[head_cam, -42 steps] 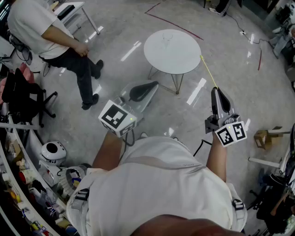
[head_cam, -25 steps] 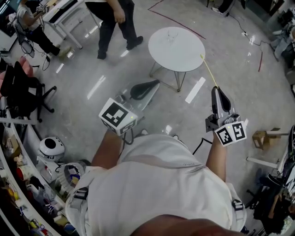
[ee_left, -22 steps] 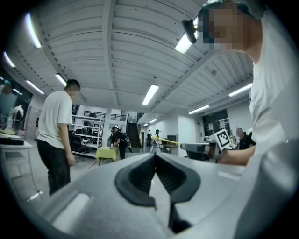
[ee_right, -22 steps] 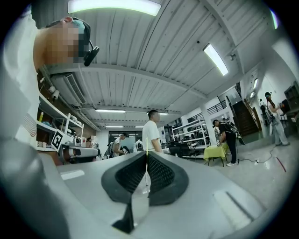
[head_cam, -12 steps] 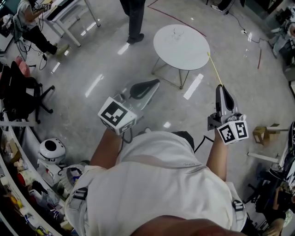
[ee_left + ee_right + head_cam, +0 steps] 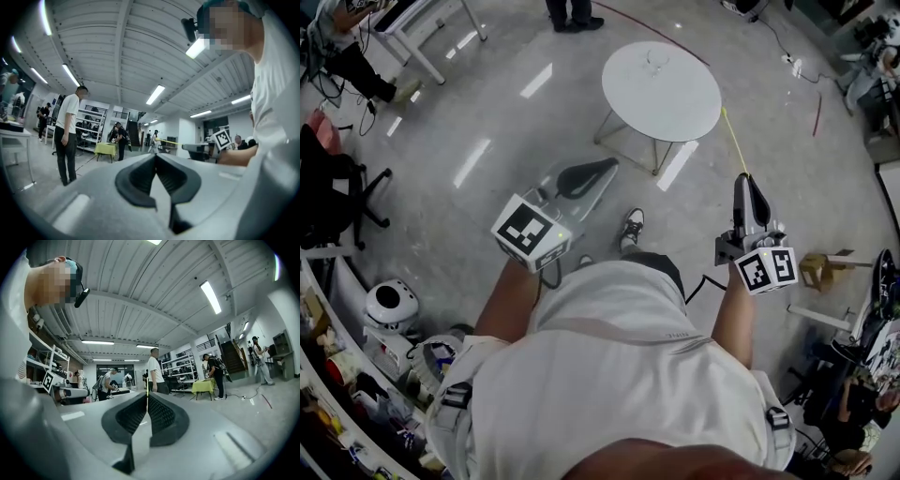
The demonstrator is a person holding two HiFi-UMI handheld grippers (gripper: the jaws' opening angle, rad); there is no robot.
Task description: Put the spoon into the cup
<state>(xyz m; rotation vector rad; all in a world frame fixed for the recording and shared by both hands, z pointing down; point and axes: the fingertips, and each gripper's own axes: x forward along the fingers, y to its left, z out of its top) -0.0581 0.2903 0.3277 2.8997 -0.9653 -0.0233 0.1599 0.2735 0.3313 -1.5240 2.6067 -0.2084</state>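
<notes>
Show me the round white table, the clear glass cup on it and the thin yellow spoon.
Round white table (image 6: 686, 101), head view, bare part of its top.
Clear glass cup (image 6: 655, 62), head view, its body.
Thin yellow spoon (image 6: 733, 141), head view, middle of its handle.

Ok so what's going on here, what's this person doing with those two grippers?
A person holds a gripper in each hand, a short way from a round white table with a clear cup on it. The right gripper is shut on a thin yellow spoon that sticks out ahead toward the table. The left gripper is shut and empty. The spoon is not yet in the cup.
</notes>
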